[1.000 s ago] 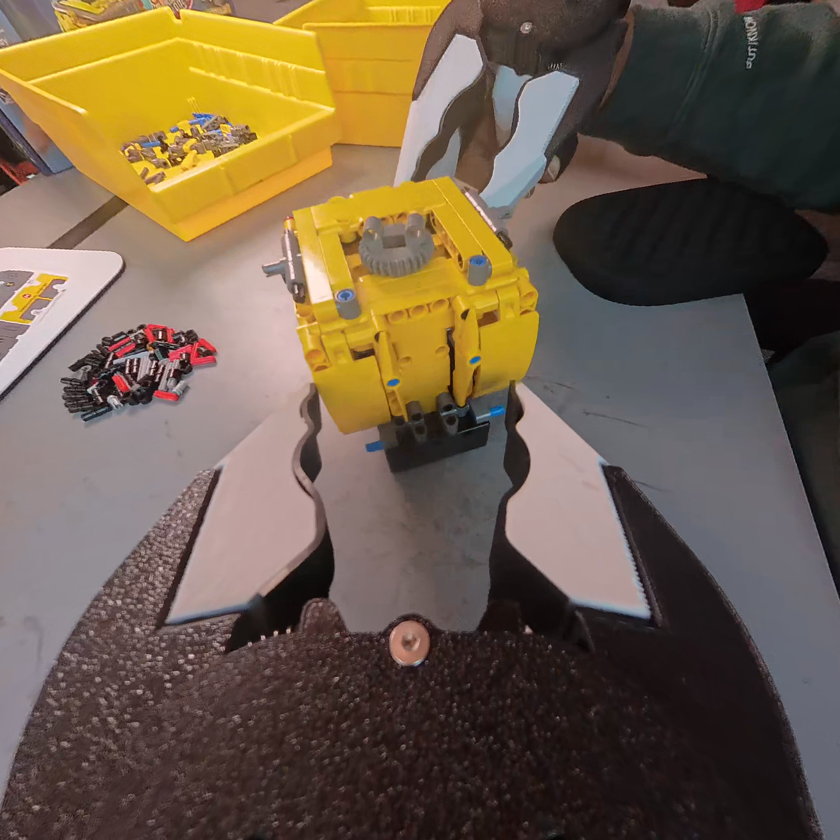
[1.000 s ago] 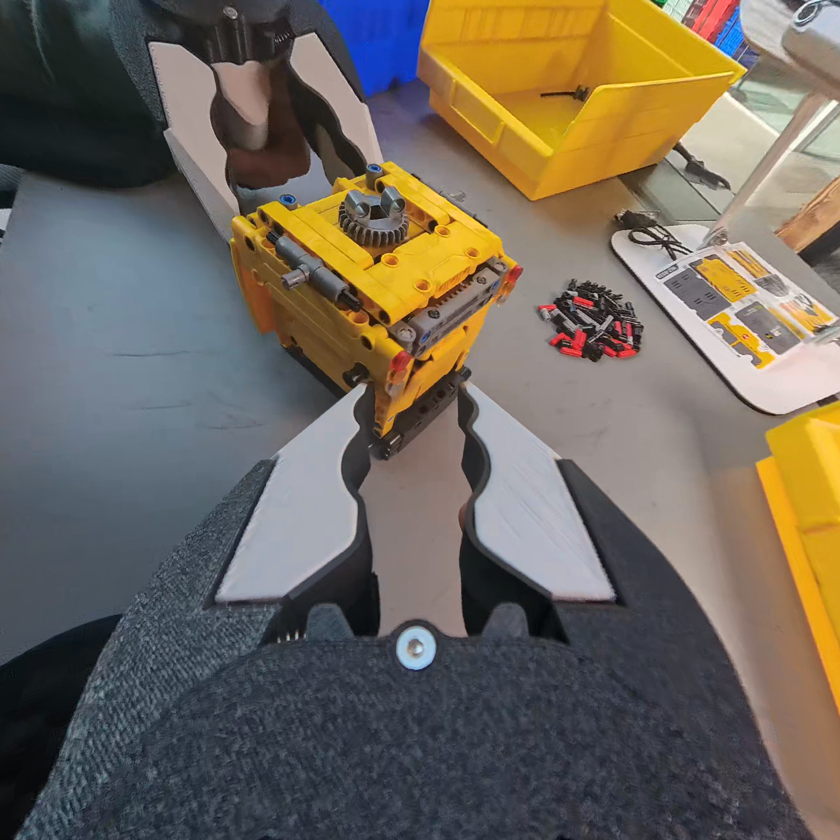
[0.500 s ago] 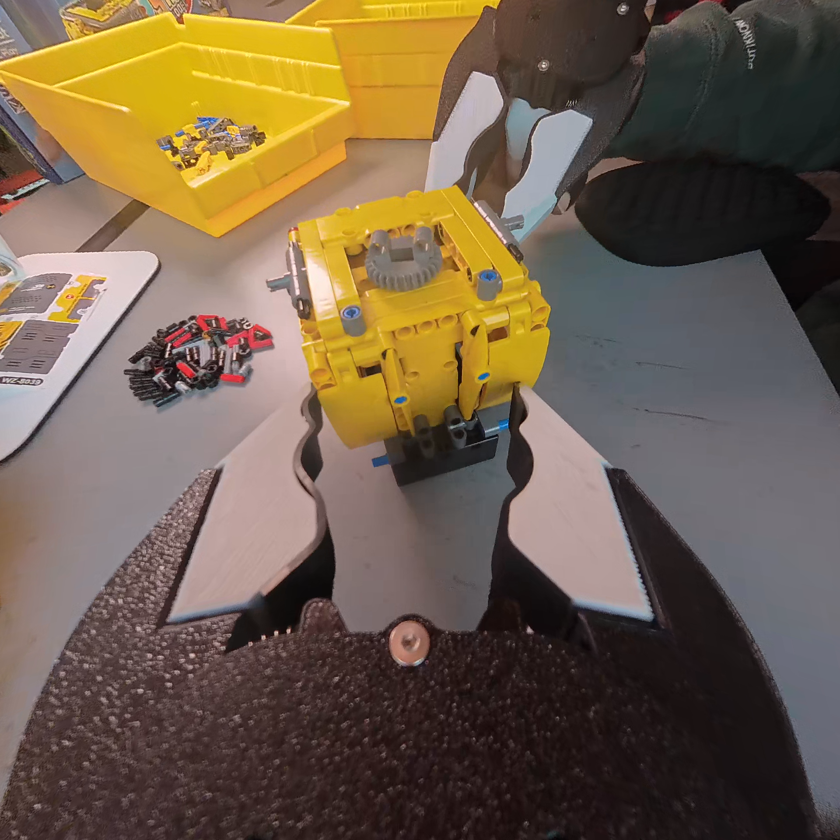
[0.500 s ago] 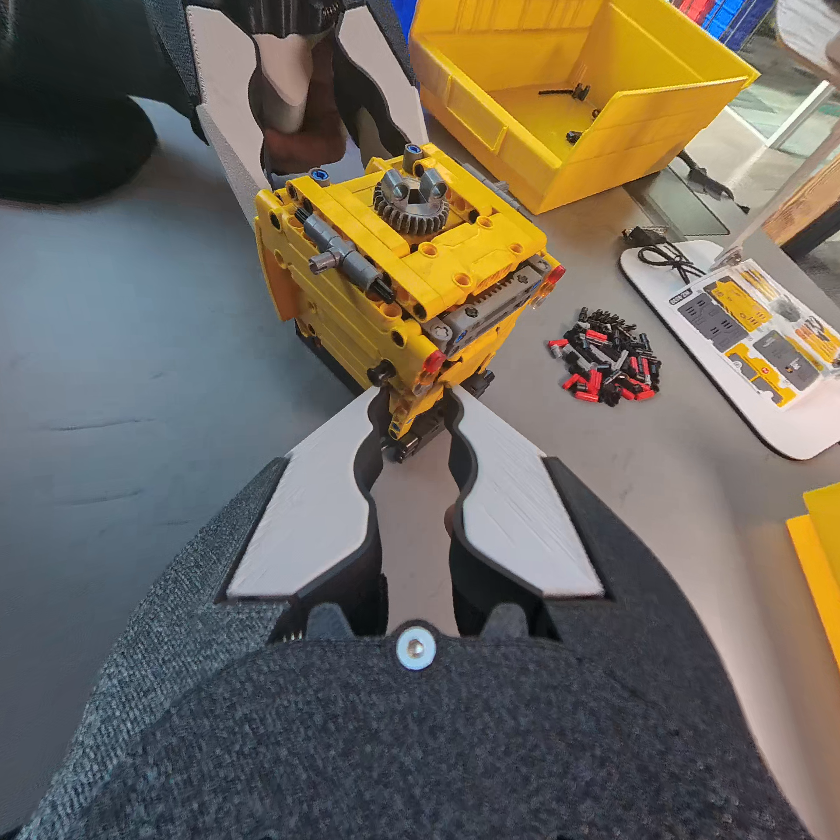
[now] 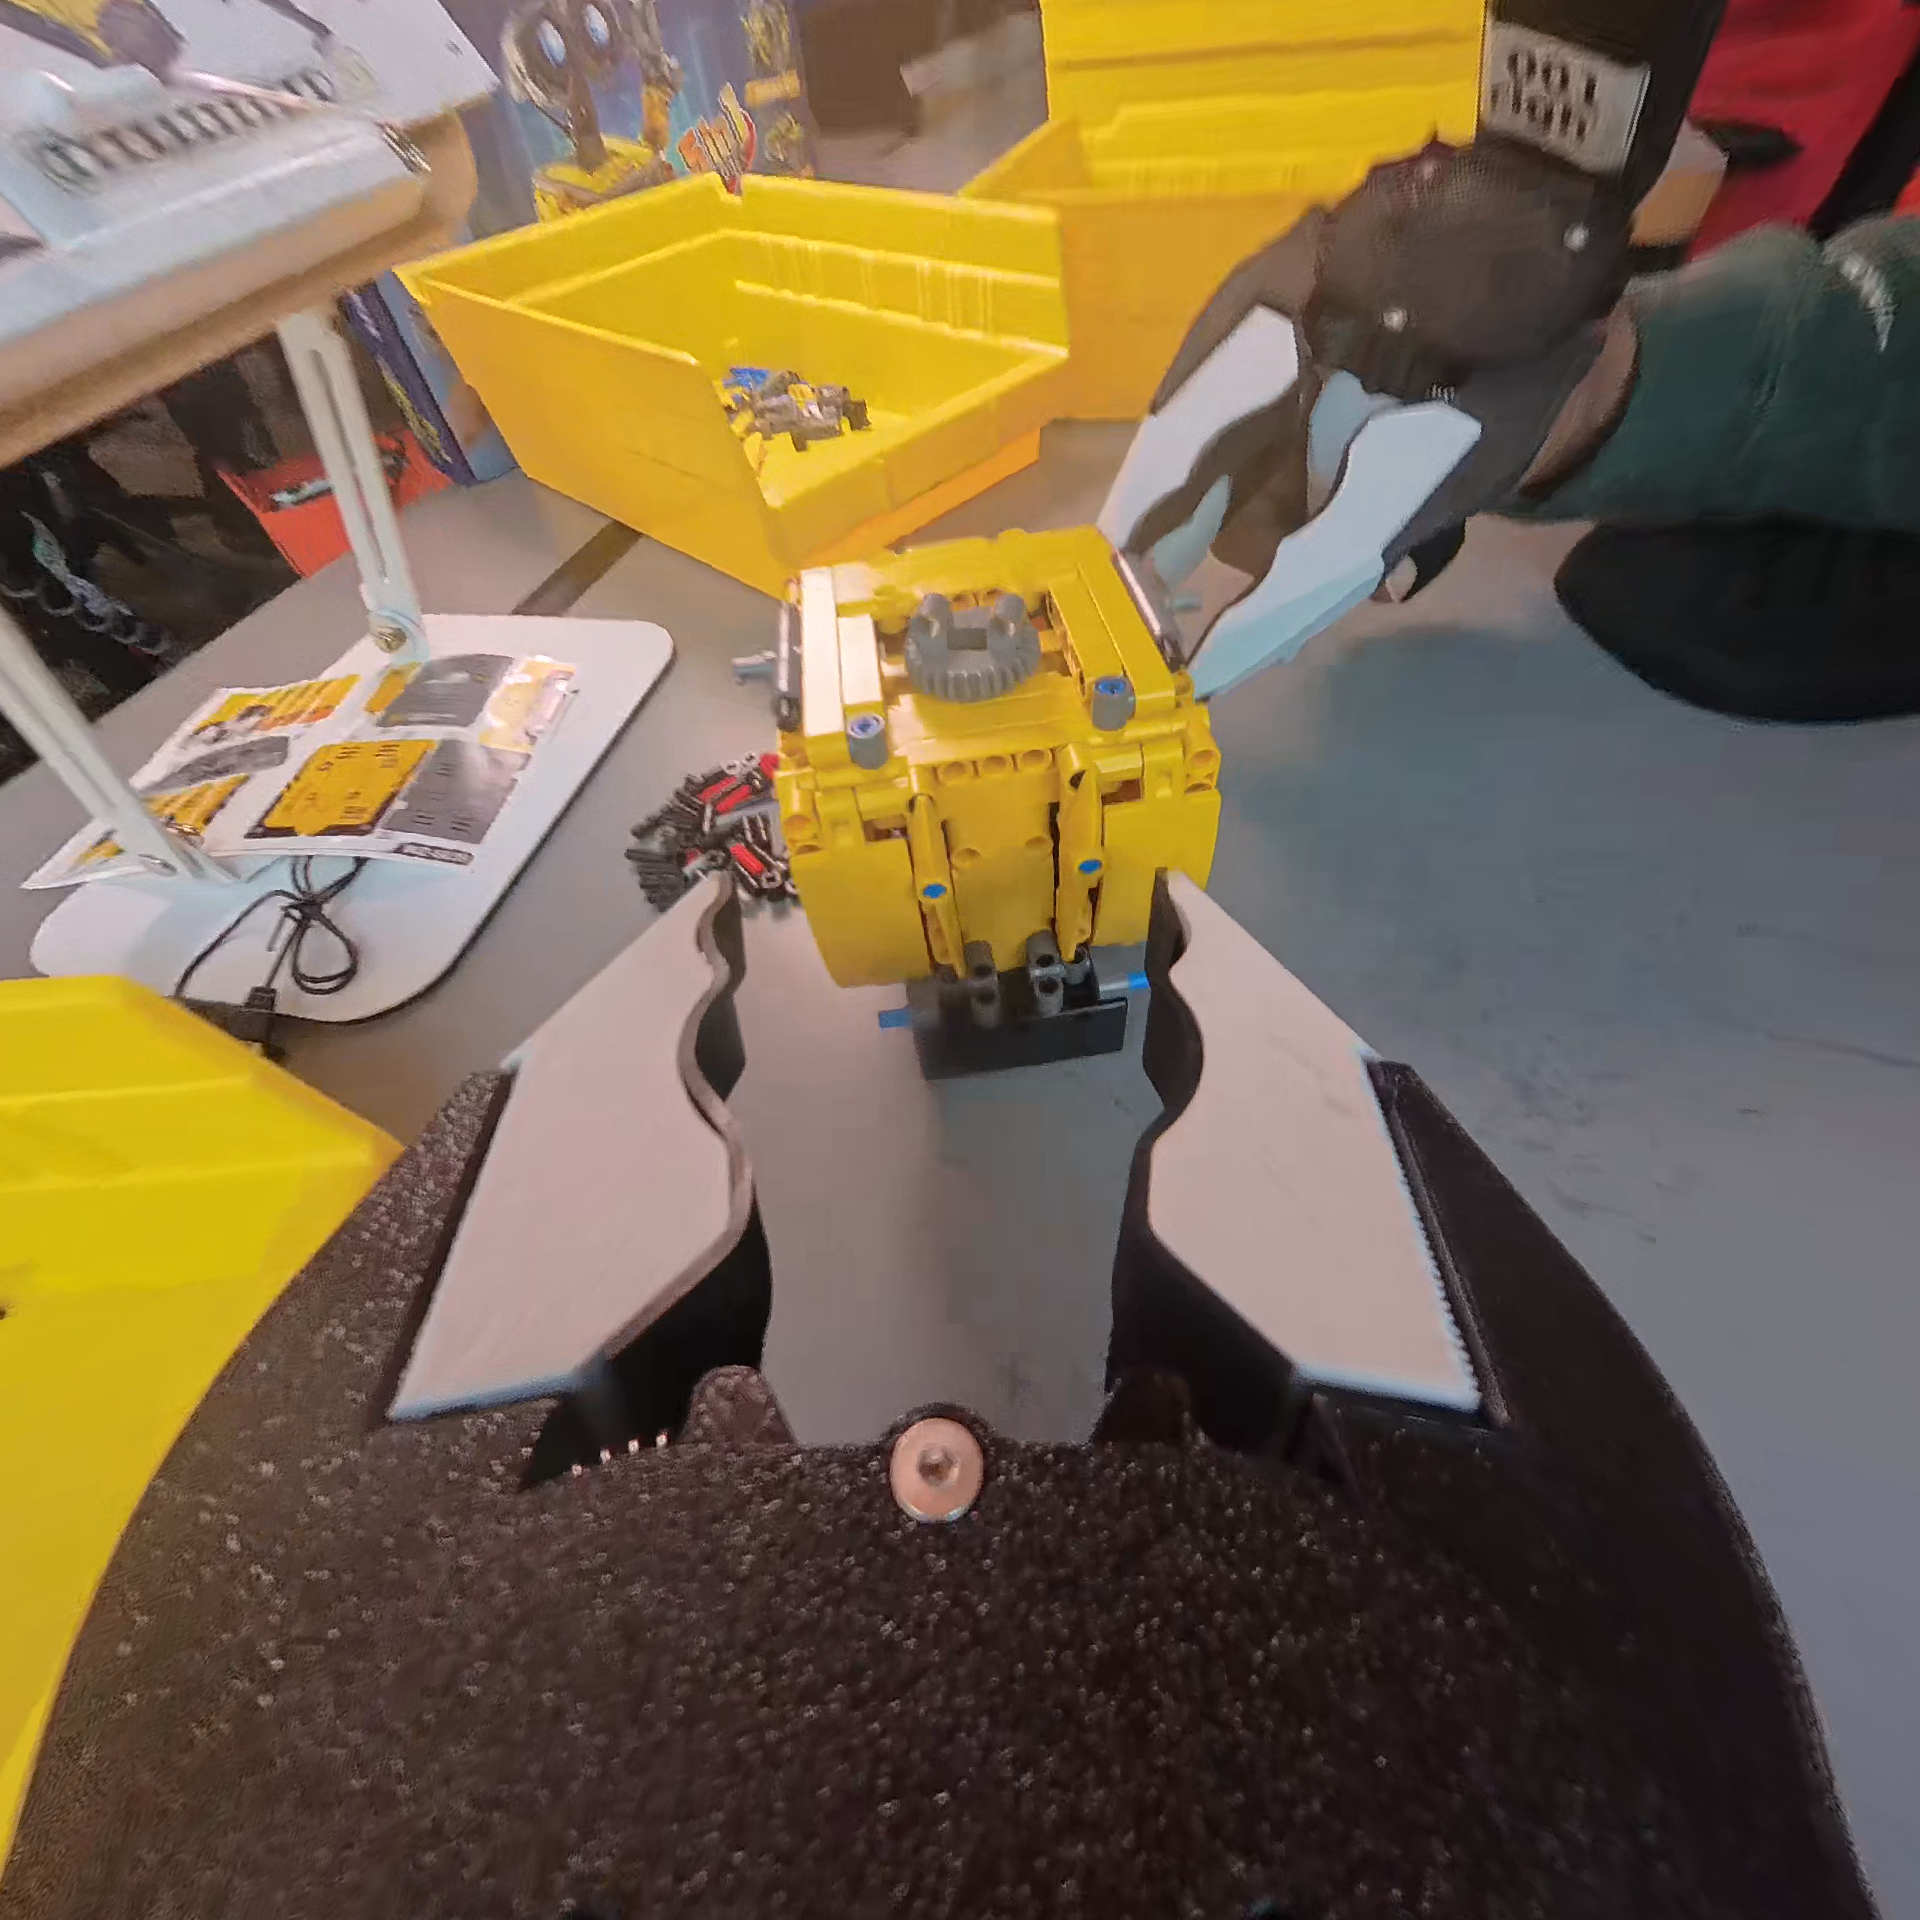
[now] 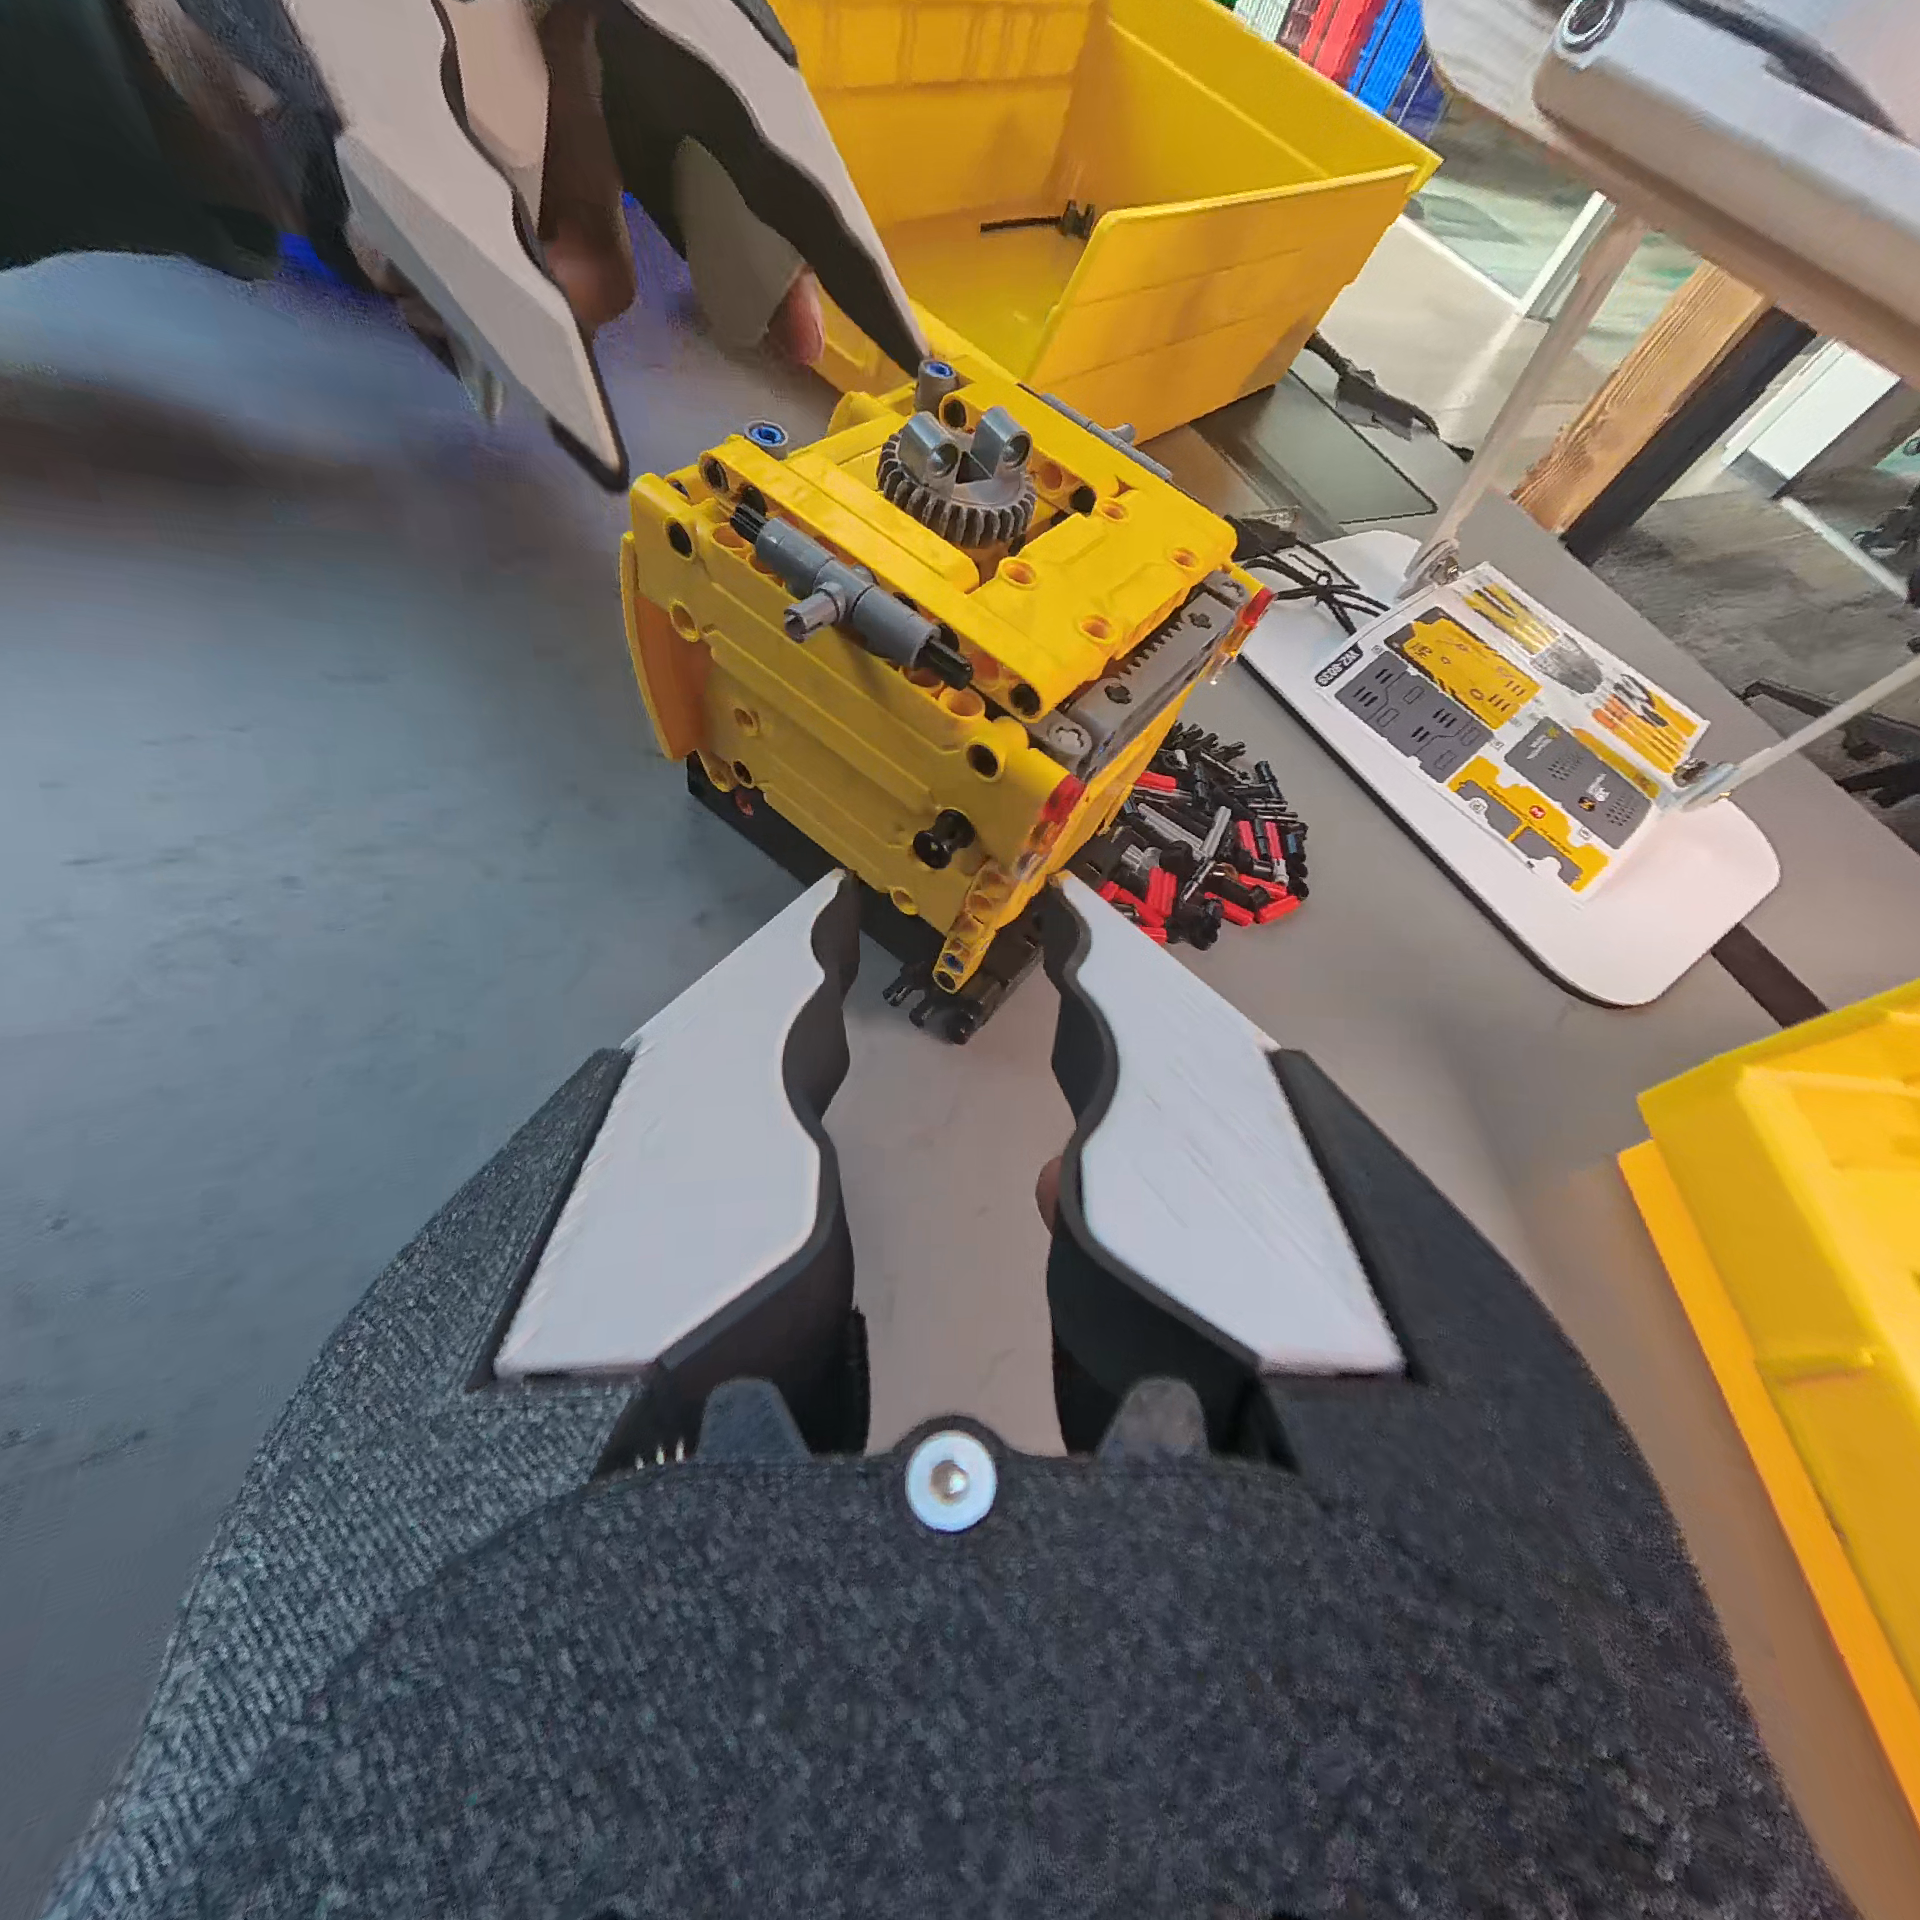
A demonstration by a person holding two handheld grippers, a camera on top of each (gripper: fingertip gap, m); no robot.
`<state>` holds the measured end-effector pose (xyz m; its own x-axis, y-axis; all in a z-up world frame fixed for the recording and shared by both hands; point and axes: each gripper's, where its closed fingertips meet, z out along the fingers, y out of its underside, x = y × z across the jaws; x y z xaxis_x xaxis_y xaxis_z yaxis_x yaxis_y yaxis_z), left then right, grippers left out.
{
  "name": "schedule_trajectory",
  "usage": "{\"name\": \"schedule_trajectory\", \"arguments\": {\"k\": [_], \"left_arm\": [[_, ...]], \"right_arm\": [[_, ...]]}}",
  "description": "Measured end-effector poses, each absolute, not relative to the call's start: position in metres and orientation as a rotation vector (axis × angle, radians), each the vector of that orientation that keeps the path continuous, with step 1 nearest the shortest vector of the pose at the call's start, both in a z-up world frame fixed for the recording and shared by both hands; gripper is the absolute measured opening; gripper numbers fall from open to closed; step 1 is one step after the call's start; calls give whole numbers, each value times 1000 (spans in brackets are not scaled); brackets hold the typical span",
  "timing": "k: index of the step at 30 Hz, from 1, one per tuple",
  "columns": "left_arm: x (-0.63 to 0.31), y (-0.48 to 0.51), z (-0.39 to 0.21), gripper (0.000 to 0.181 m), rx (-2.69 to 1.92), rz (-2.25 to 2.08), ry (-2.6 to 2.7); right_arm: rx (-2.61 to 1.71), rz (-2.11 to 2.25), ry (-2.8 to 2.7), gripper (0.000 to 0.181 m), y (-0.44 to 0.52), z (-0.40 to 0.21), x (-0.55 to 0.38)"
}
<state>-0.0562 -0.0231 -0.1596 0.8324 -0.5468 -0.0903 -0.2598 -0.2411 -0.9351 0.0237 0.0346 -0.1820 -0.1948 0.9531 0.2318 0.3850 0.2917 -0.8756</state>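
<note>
A yellow brick model (image 5: 997, 790) stands upright on the grey table (image 5: 1558, 935), its grey gear (image 5: 971, 660) facing up. The left gripper (image 5: 940, 914) is spread wide around its black base (image 5: 1023, 1034), not gripping. The right gripper (image 6: 951, 914) is narrower, fingers either side of the bottom corner; contact is unclear. Small pins (image 6: 1205, 831) lie beside it.

Grey table (image 5: 1558, 935), wooden desk (image 6: 1642, 436)

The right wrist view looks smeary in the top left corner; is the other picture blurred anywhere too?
Right wrist view: the far claw and grey table near it smear, while the yellow brick model stays sharp. Left wrist view: the stand at upper left and the far claw are streaked; edges bow from the wide lens.
</note>
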Motion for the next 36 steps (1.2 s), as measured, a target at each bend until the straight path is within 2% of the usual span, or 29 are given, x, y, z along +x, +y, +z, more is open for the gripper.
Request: {"name": "schedule_trajectory", "arguments": {"k": [4,7,9,13,21,36], "left_arm": [[-82,-24,-88,68,-1626,-208,399],[-120,-9,-35,59,-1518,-2,187],[-148,1,-5,43,-1444,78,48],[-201,27,27,28,-1358,219,-146],[-271,74,43,0,-1273,358,-295],[-292,105,34,0,-1324,362,-301]], "right_arm": [[-1192,936,-1592,41,44,-152,31],[-1206,996,-1324,54,66,-117,31],[-1215,1033,-1177,54,77,-104,35],[-1226,1007,-1099,50,87,-107,42],[-1262,999,-1080,42,93,-122,38],[-1240,1020,-1129,42,86,-130,31]]}}
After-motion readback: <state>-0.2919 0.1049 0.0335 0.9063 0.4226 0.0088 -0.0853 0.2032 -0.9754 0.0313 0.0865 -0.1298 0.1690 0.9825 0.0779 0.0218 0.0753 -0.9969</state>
